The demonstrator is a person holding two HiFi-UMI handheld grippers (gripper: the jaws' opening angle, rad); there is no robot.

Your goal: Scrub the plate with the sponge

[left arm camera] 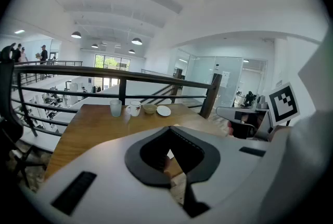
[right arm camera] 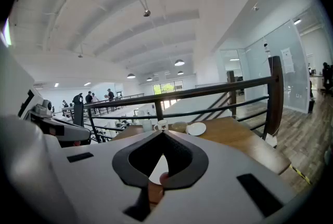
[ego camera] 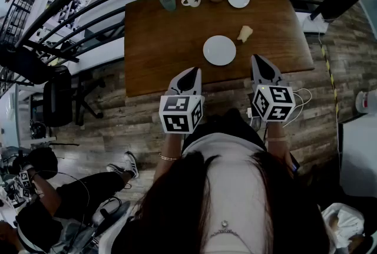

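Left tongs point(ego camera: 196, 71) and right tongs point(ego camera: 257, 59) are closed, empty; mug's point(right arm camera: 161, 125) dark mark perhaps a star.

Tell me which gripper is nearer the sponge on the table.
Right. The right gripper hangs at the table's near edge, just short of the sponge; the left gripper is at the same edge but farther left, past the white plate.

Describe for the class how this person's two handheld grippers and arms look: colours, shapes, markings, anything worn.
Both are pale grey, tapering shells with dark-lined jaws: the left gripper and the right gripper. Each carries a white cube with black square markers. A thin bracelet circles the left wrist.
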